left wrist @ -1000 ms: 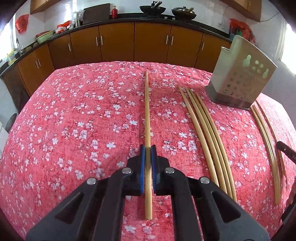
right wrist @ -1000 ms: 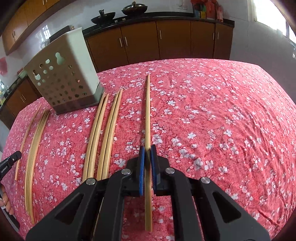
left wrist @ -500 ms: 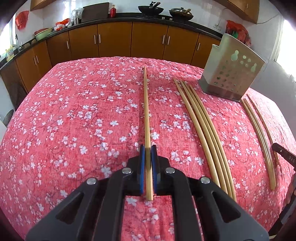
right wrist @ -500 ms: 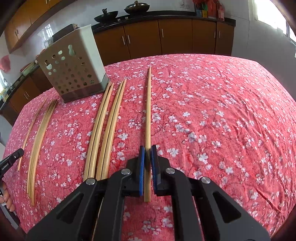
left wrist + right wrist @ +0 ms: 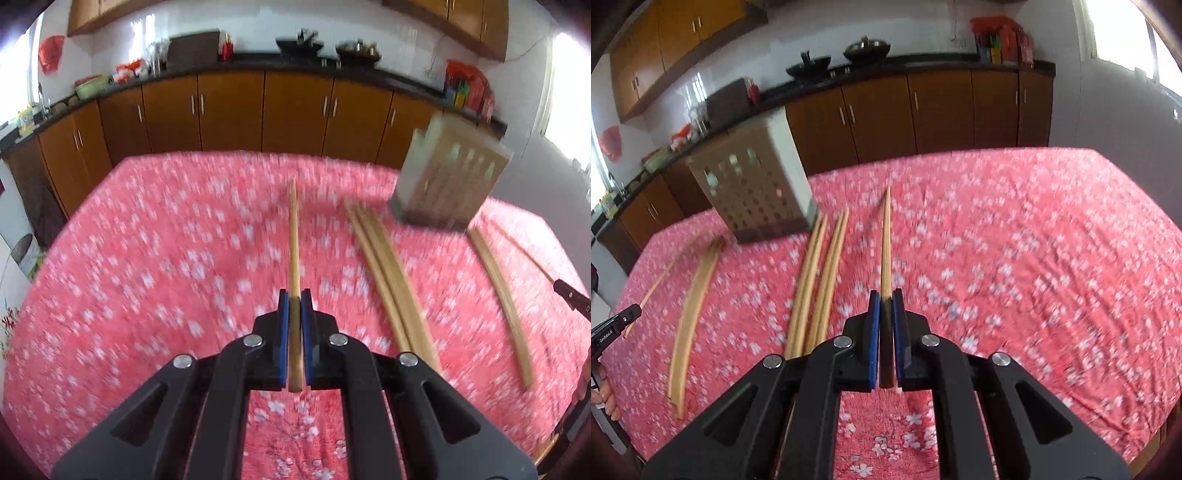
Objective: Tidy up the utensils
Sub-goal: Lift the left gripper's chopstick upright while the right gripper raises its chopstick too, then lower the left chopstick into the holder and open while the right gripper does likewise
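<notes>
Both views are motion-blurred: cloth pattern smeared, holder perforations streaked, and the chopsticks lying loose can't be counted reliably. Left view cuts off at its right edge; only a black tip of the right gripper (image 5: 570, 297) shows there. Right view shows the left gripper (image 5: 615, 325) only as a black tip at the left edge, with part of a hand (image 5: 605, 391) below it.

Left gripper (image 5: 294, 301): the jaws stand nearly together, blue pads (image 5: 283, 332) clamped on one bamboo chopstick (image 5: 294, 240). The stick runs straight ahead from between the pads, its butt end flush with the back of the pads, its tip out over the red floral tablecloth (image 5: 147, 277) on the bench.

Right gripper (image 5: 885, 301): same pose, pads (image 5: 874, 332) pinched on another chopstick (image 5: 885, 240) that points forward. The part between the pads is in shadow.

Perforated utensil holder (image 5: 448, 177) stands upright on the cloth, ahead and to the right of the left gripper; in the right view the holder (image 5: 753, 188) is ahead-left. A loose chopstick bundle (image 5: 391, 280) lies between the held stick and the holder's base, and more sticks (image 5: 502, 302) lie further right. In the right view the bundles (image 5: 820, 280) and (image 5: 692, 310) lie flat to the left of the held stick, apart from it.

Brown cabinets (image 5: 229, 110) sit behind the bench.
</notes>
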